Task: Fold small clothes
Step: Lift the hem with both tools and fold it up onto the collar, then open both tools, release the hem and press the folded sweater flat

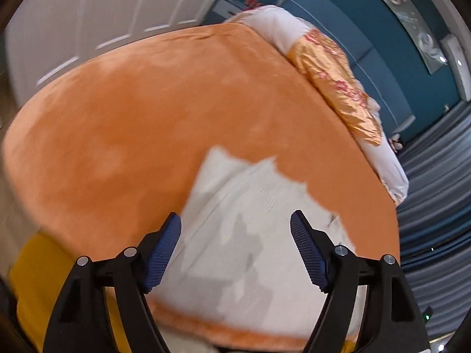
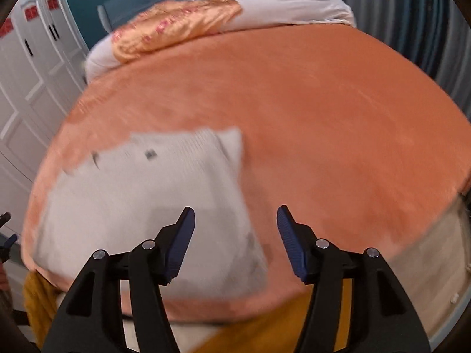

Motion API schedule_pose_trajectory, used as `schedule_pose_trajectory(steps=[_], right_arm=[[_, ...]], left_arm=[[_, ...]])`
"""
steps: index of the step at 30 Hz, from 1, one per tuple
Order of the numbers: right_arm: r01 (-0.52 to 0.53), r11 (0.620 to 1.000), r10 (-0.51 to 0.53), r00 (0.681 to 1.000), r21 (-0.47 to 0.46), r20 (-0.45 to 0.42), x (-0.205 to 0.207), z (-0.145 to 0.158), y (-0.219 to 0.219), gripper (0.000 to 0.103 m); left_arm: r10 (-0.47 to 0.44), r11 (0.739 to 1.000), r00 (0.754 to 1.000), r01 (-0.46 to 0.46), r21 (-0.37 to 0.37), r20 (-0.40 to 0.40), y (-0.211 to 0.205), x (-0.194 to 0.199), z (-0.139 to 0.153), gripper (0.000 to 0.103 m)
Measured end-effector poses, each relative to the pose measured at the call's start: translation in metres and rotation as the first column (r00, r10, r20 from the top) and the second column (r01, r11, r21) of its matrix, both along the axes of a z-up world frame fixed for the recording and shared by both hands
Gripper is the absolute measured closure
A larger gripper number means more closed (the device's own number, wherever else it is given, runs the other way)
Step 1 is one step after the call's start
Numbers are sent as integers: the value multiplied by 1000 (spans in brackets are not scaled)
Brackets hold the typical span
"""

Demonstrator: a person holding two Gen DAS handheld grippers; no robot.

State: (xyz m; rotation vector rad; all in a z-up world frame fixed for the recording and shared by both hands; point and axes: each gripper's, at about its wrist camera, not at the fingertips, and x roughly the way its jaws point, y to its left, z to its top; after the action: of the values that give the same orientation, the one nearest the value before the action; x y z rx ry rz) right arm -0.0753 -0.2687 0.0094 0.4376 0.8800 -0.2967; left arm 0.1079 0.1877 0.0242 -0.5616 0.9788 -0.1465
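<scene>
**Jaws apart over a part-folded garment**

Jaws of the left gripper (image 1: 235,220) gape empty above the white garment (image 1: 250,235) on the orange bed (image 1: 132,111).

Right gripper (image 2: 235,214) likewise spread, holding nothing; the garment looks roughly squared, perhaps needing another fold.

White garment (image 1: 259,235) w/ grey patches on orange blanket (image 1: 147,117).
</scene>
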Motion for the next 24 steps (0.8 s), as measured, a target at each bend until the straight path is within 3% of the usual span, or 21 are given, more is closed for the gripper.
schedule_pose_trajectory(steps=[3, 9, 10, 11, 12, 13, 14, 17, 20, 22, 24], right_arm=[[-8, 999, 8, 1000, 40, 0, 47, -11, -2, 47], [19, 999, -12, 990, 50, -144, 105, -58, -1, 45], [22, 998, -13, 987, 57, -160, 110, -65, -1, 45], [26, 998, -16, 986, 56, -166, 109, -67, 0, 58], [29, 998, -20, 985, 55, -172, 110, -68, 0, 68], [20, 998, -11, 985, 54, -170, 109, -67, 2, 95], [6, 999, 0, 989, 42, -147, 109, -61, 4, 96], [-12, 1000, 12, 1000, 4, 9, 101, -16, 6, 97], [32, 999, -32, 986, 7, 164, 86, 31, -8, 98], [72, 997, -74, 980, 15, 186, 84, 36, -23, 98], [90, 996, -91, 986, 17, 140, 93, 20, -32, 98]], left_arm=[[-62, 997, 998, 63, 42, -31, -23, 50, -16, 29], [-144, 982, 972, 162, 91, -184, -55, 103, -76, 30], [-148, 981, 968, 170, 97, -205, -56, 106, -85, 36], [-156, 979, 963, 181, 99, -218, -56, 106, -90, 61], [-167, 973, 958, 199, 117, -233, -58, 109, -95, 74], [-179, 970, 958, 210, 121, -225, -58, 109, -94, 89], [-185, 970, 961, 212, 117, -206, -57, 108, -89, 95], [-182, 974, 977, 194, 115, -107, -46, 104, -52, 97], [-152, 983, 988, 153, 104, -15, -33, 101, -17, 97], [-116, 988, 993, 114, 107, 17, -22, 105, -10, 97], [-98, 986, 995, 98, 131, -12, -19, 115, -24, 97]])
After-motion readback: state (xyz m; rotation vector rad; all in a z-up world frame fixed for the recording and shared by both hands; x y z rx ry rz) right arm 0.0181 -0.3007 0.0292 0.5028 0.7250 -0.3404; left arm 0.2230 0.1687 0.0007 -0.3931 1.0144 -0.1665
